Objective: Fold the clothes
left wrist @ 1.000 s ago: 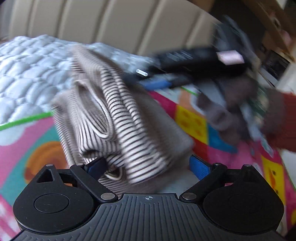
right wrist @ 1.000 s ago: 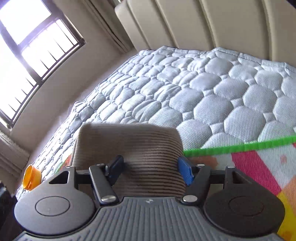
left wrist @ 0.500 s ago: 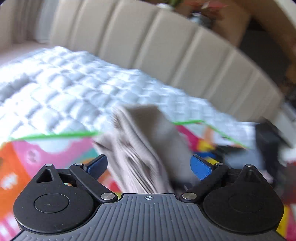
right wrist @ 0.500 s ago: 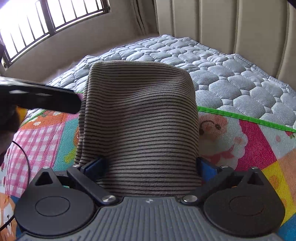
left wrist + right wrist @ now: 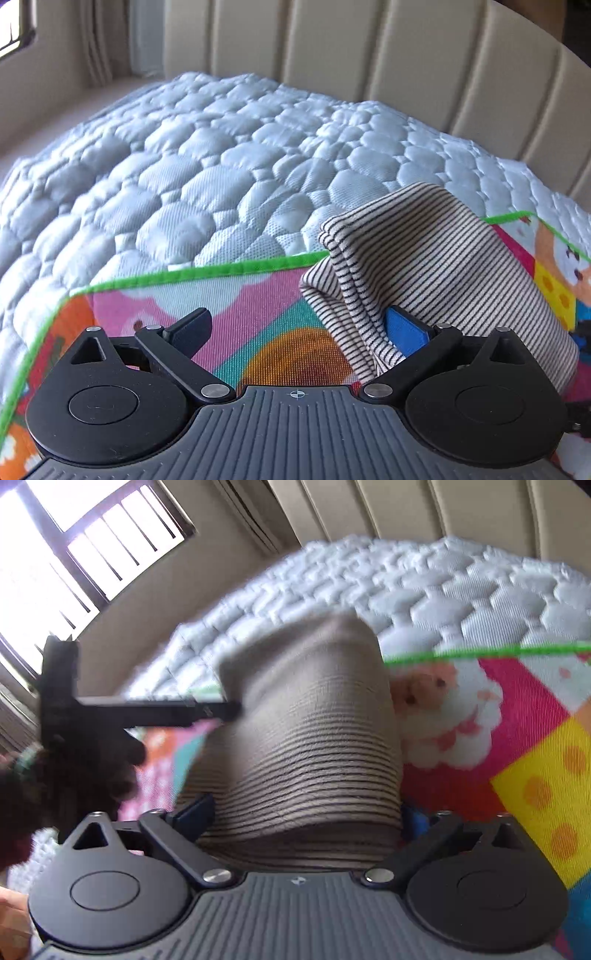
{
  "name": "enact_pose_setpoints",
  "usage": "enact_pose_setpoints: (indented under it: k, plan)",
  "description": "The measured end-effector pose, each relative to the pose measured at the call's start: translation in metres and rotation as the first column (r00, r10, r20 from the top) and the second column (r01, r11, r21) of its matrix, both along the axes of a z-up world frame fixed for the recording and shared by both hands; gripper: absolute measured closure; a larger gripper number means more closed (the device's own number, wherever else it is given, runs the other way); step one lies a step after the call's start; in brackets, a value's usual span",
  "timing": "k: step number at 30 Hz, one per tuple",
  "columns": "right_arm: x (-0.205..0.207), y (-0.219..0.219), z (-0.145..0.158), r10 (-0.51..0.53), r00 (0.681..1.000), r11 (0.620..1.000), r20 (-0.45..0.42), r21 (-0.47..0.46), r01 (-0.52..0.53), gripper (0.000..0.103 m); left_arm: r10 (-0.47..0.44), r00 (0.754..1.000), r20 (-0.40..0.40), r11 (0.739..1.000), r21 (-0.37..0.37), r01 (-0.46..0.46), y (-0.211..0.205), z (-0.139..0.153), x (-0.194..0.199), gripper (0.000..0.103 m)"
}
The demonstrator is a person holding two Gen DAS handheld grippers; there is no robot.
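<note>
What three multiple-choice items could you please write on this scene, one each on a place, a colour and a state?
1. In the left wrist view, where is the striped garment?
A. At the far left
B. At the right, draped against the blue finger pad
C. Hanging on the padded wall

2. What colour is the play mat's edging?
A. Black
B. Purple
C. Green

3. How do the left gripper jaws stand?
A. Wide apart
B. Shut on the garment
C. Shut on nothing

Answers:
1 B, since the cloth covers only the right-hand pad.
2 C, since a bright green strip borders the mat.
3 A, since bare mat shows between the fingers.
</note>
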State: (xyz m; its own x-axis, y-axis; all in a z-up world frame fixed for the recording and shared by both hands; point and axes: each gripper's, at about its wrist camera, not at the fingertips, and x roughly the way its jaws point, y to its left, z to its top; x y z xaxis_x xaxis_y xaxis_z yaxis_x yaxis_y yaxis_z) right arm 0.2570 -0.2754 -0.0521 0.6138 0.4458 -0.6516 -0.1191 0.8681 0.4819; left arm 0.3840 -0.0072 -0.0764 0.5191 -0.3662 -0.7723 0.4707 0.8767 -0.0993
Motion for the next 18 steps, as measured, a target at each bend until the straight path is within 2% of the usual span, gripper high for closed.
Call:
enact_pose_setpoints:
  k: [2,4,6,8,9,11,16,18]
  plan:
    - [0.006,-0.005,0.012,-0.018,0.999,0.999,0.046,-0.029,0.019,0.023,0.009,1.0,0.015,1.0,0.024,-0.01,0.001,0.005,0.006,0.001]
    - [0.014,-0.007,0.022,-0.026,0.996,0.995,0.082,-0.094,0.033,0.024,0.023,1.0,0.008,0.999,0.022,-0.023,0.003,0.004,0.01,0.001]
    - [0.019,0.0,0.016,-0.001,0.998,0.982,0.069,-0.19,0.014,0.023,0.036,0.999,0.001,0.999,0.02,-0.036,0.006,0.003,0.014,0.0]
    - [0.021,0.01,0.003,0.03,0.999,0.96,0.034,-0.278,-0.019,0.019,0.04,0.999,-0.01,0.999,-0.006,-0.04,0.006,0.006,0.014,0.0]
    - [0.02,0.013,-0.001,0.035,0.999,0.959,0.028,-0.282,-0.026,0.016,0.041,0.999,-0.016,0.999,-0.02,-0.041,0.005,0.007,0.014,0.0]
    - [0.017,0.019,-0.008,0.045,0.999,0.957,0.017,-0.289,-0.038,0.0,0.025,0.999,0.026,1.0,0.009,-0.026,0.0,0.016,0.008,0.0]
    - [0.011,0.033,-0.025,0.07,0.997,0.949,-0.009,-0.307,-0.07,0.0,0.015,0.996,0.089,1.0,-0.017,-0.013,0.007,0.038,-0.008,0.0]
    - [0.012,0.038,-0.027,0.076,0.997,0.944,-0.011,-0.322,-0.076,0.0,0.016,0.995,0.103,1.0,0.003,-0.017,0.011,0.037,-0.01,0.0]
